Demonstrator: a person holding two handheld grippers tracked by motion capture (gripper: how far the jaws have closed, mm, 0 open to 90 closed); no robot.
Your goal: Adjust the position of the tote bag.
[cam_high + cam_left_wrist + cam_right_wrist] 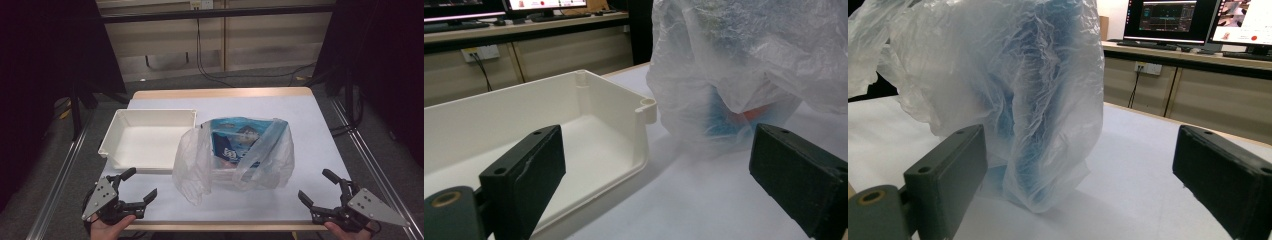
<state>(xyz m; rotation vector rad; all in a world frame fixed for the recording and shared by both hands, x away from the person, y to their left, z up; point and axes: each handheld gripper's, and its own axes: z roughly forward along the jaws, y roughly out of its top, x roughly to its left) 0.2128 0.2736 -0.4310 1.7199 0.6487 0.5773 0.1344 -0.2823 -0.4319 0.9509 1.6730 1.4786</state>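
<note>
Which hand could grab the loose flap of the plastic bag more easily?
Probably the left hand-held gripper. It is open near the plastic bag, whose loose flap hangs down on that side beside the white tray. The right hand-held gripper sits farther off.

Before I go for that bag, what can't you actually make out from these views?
- Contents of the plastic bag: high view shows blue packaging through the film, its print too blurred to read.
- Bag's far side: hidden by its own folds in the right gripper view.
- White tray: left end cut off in the left gripper view.
</note>
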